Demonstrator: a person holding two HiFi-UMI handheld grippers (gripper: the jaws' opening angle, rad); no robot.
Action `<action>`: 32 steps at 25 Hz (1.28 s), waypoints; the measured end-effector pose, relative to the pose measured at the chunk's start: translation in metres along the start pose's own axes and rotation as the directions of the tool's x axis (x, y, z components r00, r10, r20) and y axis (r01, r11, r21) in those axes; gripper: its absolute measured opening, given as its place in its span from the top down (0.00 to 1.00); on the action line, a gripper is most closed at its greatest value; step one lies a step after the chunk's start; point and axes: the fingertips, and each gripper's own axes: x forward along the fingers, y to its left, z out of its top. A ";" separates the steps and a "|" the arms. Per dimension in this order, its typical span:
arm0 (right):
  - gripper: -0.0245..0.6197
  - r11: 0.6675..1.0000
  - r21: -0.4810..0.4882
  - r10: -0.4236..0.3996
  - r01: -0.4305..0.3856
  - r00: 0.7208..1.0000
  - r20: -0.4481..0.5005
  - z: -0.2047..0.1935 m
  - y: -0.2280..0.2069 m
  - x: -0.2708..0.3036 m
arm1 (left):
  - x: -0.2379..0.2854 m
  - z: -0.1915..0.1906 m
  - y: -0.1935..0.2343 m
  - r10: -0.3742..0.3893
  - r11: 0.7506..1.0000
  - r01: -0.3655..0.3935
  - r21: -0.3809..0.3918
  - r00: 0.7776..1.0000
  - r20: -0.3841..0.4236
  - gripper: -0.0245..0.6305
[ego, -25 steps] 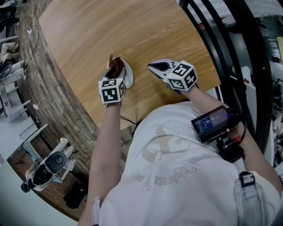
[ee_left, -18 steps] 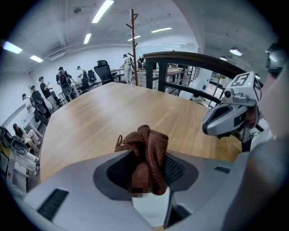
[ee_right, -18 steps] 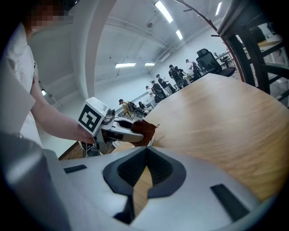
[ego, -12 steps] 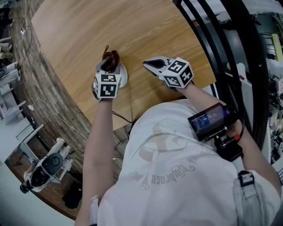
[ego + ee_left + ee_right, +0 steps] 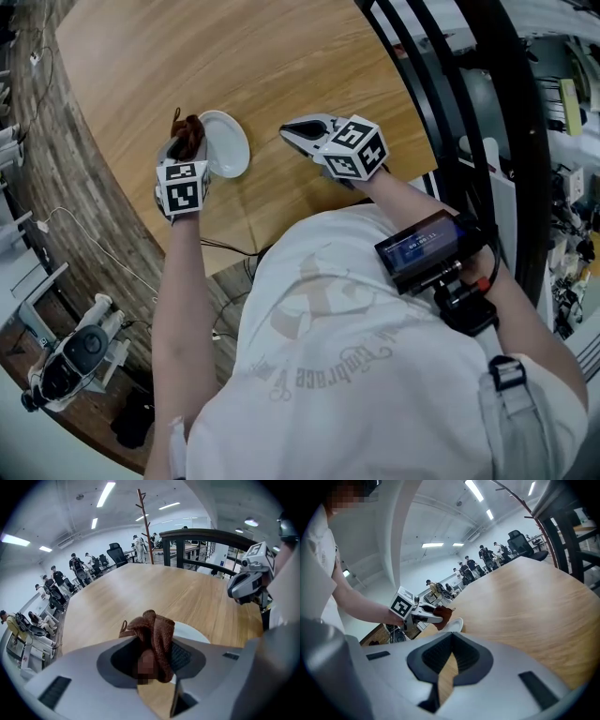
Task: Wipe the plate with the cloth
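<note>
Brown cloth (image 5: 191,129) is pinched tight in the left gripper (image 5: 178,147), right at the white plate's (image 5: 228,148) left rim on the wooden table (image 5: 281,56). The right gripper (image 5: 292,131), jaws together and empty, hangs near the plate's right side.

A bunched brown cloth (image 5: 188,131) is at the left rim of a flat-lying white plate (image 5: 228,145).

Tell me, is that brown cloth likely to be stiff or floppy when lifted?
Probably floppy: the cloth bunches into soft folds where the left gripper pinches it. Likely light too, since one pinch holds the whole bundle. Its textured weave would probably drag rather than slide on the plate.
</note>
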 end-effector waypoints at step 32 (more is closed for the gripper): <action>0.94 0.947 -0.284 0.152 -0.147 0.988 -0.005 0.053 0.056 -0.012 | -0.094 -0.010 -0.070 0.070 0.896 0.144 -0.420 0.888 0.454 0.70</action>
